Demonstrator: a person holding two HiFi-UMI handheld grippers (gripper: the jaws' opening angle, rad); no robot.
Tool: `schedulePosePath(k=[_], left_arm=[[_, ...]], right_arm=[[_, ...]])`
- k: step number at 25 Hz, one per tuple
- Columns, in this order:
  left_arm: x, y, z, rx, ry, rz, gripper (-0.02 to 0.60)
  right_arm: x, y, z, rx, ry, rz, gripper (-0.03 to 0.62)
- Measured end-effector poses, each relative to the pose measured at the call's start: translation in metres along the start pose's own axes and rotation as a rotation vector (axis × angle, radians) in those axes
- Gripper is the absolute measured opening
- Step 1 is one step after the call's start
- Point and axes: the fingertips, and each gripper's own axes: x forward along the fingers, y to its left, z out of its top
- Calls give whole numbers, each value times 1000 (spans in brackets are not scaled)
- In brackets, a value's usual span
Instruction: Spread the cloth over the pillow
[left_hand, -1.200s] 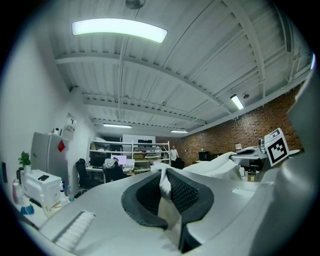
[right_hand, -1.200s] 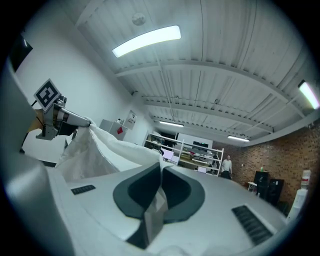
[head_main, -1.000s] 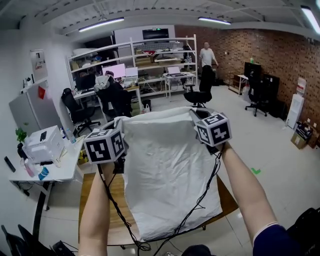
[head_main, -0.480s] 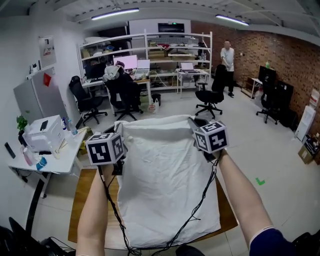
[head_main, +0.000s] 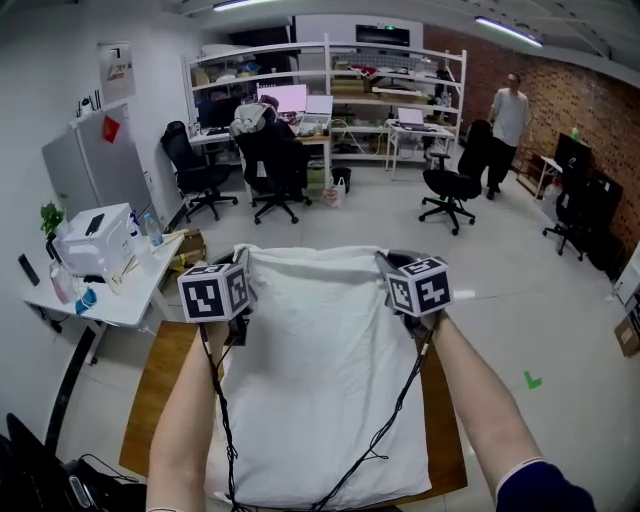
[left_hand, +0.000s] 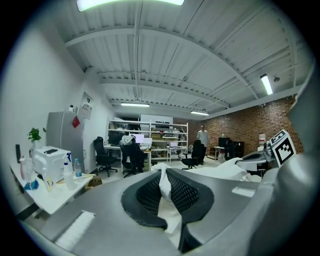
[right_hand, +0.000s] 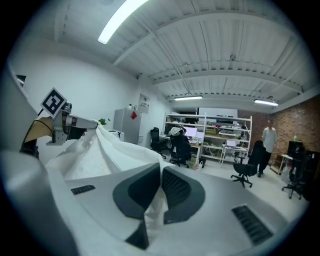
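Note:
A white cloth (head_main: 320, 370) hangs from its two top corners and drapes down over a wooden table (head_main: 165, 390). My left gripper (head_main: 241, 262) is shut on the cloth's left corner. The left gripper view shows a fold of cloth (left_hand: 165, 192) pinched between that gripper's (left_hand: 162, 172) dark pads. My right gripper (head_main: 386, 264) is shut on the right corner. In the right gripper view the cloth (right_hand: 100, 155) stretches away to the left from the right gripper (right_hand: 161, 172). No pillow shows; the cloth covers the middle of the table.
Black cables (head_main: 222, 420) trail from both grippers across the cloth. A white side table with a printer (head_main: 95, 240) stands left of the wooden table. Office chairs (head_main: 270, 170), desks and shelves fill the back of the room. A person (head_main: 510, 100) stands far right.
Both grippers have come down with the cloth still held. The cloth now lies lower and spreads across more of the tabletop.

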Motion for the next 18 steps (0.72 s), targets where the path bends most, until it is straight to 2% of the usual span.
schedulePosePath(k=[5, 12, 18], left_arm=[[42, 18, -27, 5, 73, 10, 20], [97, 43, -99, -36, 217, -24, 20], [135, 57, -155, -54, 326, -21, 20]], right_arm=[[41, -5, -26, 34, 57, 20, 20], [92, -8, -74, 77, 157, 32, 21], [134, -9, -126, 101, 263, 46, 21]])
